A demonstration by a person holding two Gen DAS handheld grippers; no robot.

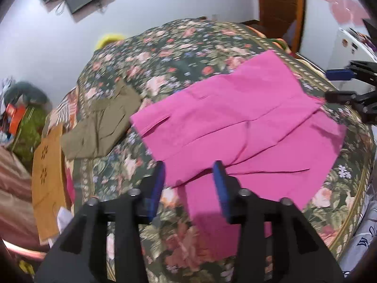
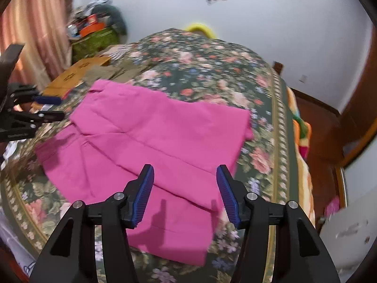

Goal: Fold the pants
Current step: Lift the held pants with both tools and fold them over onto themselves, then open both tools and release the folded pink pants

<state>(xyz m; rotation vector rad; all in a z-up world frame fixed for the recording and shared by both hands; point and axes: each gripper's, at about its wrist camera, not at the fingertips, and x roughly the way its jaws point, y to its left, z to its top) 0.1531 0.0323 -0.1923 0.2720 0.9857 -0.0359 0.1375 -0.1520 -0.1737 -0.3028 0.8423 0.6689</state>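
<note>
Floral bedspread [image 1: 188,47] was covered ahead of left gripper [image 1: 188,181] by pink pants [image 1: 235,122]; olive garment [image 1: 103,127] lay further left.

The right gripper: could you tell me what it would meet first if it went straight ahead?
Most likely the pink pants, spread on the floral bedspread. The right gripper has open, empty jaws aimed over the near fabric, though depth is unclear.
</note>
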